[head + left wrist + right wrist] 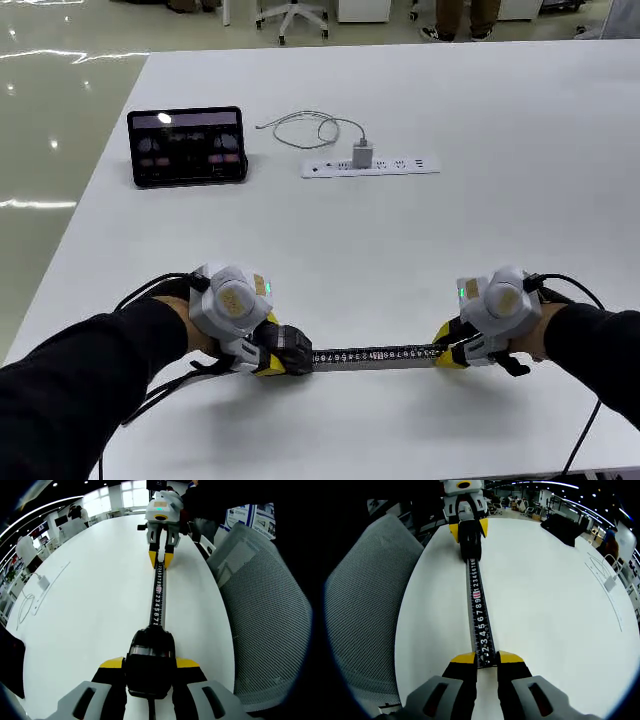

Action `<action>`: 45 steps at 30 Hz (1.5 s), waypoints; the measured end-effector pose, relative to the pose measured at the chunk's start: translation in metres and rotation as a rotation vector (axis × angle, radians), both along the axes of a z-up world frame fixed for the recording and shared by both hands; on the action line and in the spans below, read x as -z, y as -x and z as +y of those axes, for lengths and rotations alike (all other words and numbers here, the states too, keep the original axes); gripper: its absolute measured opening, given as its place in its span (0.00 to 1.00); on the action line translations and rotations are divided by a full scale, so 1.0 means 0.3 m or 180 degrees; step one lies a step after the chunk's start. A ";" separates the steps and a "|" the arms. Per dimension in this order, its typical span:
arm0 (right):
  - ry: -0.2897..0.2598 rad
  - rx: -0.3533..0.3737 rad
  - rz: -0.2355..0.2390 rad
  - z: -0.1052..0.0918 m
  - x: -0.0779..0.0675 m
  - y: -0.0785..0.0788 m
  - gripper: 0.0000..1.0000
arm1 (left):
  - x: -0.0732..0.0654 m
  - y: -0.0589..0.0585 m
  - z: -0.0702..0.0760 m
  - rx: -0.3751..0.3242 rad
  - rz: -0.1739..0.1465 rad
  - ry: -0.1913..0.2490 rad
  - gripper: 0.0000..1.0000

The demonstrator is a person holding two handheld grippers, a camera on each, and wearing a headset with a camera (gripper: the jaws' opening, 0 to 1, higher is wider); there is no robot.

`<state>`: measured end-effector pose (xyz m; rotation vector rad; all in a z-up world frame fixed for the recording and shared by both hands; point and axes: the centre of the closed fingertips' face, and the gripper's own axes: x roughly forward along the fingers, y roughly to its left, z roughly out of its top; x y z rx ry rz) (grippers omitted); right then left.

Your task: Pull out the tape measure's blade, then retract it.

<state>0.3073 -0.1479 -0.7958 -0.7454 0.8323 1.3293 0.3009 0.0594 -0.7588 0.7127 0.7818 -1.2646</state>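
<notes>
The black tape measure case lies on the white table near its front edge, and my left gripper is shut on it. Its dark numbered blade runs out flat along the table to the right. My right gripper is shut on the blade's end, yellow tips on either side of it. Each gripper shows far off in the other's view, the right gripper and the left gripper.
A tablet stands at the back left of the table. A white power strip with a charger and coiled cable lies behind the middle. A grey mesh chair sits at the table's near edge.
</notes>
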 end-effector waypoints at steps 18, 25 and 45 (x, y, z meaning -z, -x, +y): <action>0.0076 0.0040 -0.0006 -0.065 -0.007 0.005 0.10 | 0.000 0.000 -0.001 0.0007 0.0009 0.0011 0.31; 0.0092 0.0069 -0.0004 -0.085 -0.006 0.005 0.10 | -0.001 0.002 -0.003 0.0012 0.0013 0.0017 0.31; 0.0144 0.0059 -0.0027 -0.127 -0.005 -0.001 0.10 | -0.001 0.001 -0.005 0.0003 0.0018 0.0039 0.31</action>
